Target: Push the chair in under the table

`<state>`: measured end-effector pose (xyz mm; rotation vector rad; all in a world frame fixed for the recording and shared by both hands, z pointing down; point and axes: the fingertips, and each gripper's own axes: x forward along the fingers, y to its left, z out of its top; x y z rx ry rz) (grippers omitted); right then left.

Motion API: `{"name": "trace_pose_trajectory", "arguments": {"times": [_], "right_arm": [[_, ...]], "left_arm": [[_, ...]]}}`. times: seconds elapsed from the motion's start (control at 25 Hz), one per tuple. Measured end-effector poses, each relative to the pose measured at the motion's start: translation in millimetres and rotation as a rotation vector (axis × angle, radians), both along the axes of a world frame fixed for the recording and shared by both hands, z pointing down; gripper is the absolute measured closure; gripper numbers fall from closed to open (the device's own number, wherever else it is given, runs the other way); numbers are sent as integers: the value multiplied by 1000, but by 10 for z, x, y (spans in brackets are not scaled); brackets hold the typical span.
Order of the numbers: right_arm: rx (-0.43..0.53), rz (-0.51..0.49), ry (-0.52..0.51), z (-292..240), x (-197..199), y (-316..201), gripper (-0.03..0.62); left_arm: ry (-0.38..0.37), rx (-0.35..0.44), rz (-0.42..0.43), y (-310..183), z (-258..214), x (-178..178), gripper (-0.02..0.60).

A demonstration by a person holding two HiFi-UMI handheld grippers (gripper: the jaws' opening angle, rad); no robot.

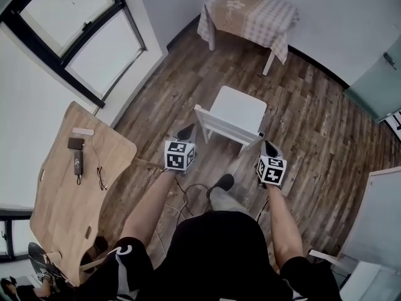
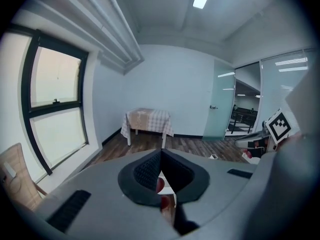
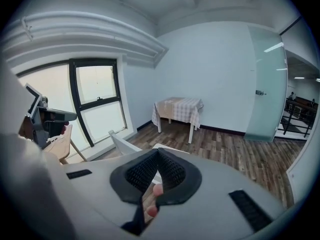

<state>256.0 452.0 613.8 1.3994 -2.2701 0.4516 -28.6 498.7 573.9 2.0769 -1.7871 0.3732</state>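
1. White chair (image 1: 238,108) is standing upright at centre frame in the head view, seat bare, backrest rail facing the lower edge.
2. Table (image 1: 270,62) is standing at upper centre, white legs showing, carrying a beige checked cloth (image 1: 250,14).
3. Chair is sitting well apart from table, not under it.

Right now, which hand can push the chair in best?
Left, slightly: the white chair shows straight behind the left gripper's shut jaws, while its backrest lies off to the side of the right gripper. Both are close.
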Motion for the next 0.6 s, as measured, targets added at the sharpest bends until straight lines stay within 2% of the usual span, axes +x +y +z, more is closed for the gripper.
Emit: {"name": "trace_pose_trajectory", "arguments": {"times": [0.32,0.36,0.48,0.56,0.6], "right_arm": [[-104,28,40,532,17,-366,572],[-126,20,39,605,-3,-381,537],[-189,-3,34,819,-62,-423,377],[-206,0,38,918,-69,-473,327],[-213,2,40,963,-73,-496,299]], "left_arm": [[-20,-102,27,-534,531,-95,558],[-16,-116,25,-585,590,-118,558],[-26,-166,25,-707,776,-186,558],[-32,-207,36,-776,920,-202,558],[-28,-226,45,-808,995,-201,520]]}}
